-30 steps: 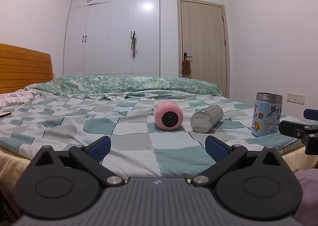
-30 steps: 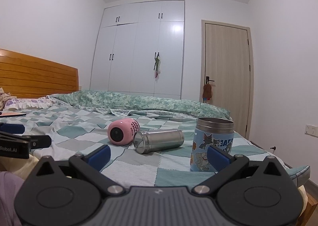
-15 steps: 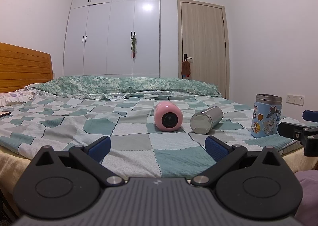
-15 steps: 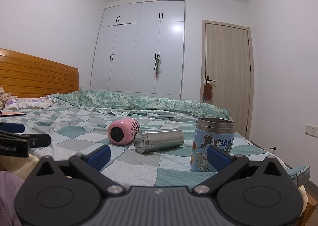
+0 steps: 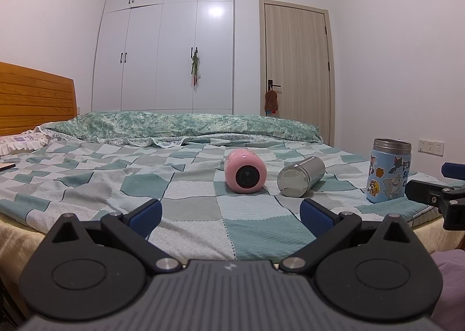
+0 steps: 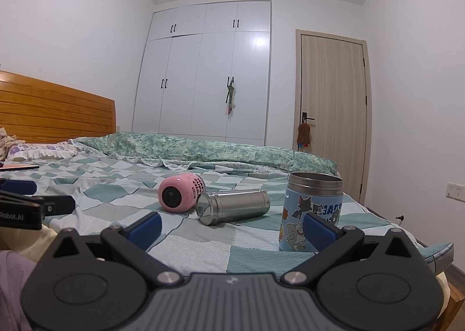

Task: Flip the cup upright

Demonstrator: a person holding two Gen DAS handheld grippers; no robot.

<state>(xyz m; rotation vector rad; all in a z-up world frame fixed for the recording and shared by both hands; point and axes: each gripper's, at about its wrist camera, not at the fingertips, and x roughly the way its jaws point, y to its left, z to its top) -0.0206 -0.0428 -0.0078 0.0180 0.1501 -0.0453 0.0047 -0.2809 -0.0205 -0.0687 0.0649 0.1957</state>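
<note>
A pink cup (image 5: 245, 171) lies on its side on the checked bedspread (image 5: 186, 194), one dark round end toward me; it also shows in the right wrist view (image 6: 180, 192). A steel cup (image 5: 300, 175) lies on its side just right of it, also in the right wrist view (image 6: 232, 206). A blue cartoon cup (image 5: 389, 174) stands upright at the bed's right edge, close before the right gripper (image 6: 311, 211). My left gripper (image 5: 229, 211) is open and empty, short of the pink cup. My right gripper (image 6: 231, 224) is open and empty, short of the steel cup.
A rumpled green quilt (image 5: 180, 126) lies across the far side of the bed. A wooden headboard (image 5: 32, 98) is at the left. A white wardrobe (image 5: 165, 46) and a door (image 5: 296, 69) stand behind. The bed's edge is just below both grippers.
Almost nothing has moved. The left wrist view has drifted very slightly; both grippers stay open and the cups stay where they were.
</note>
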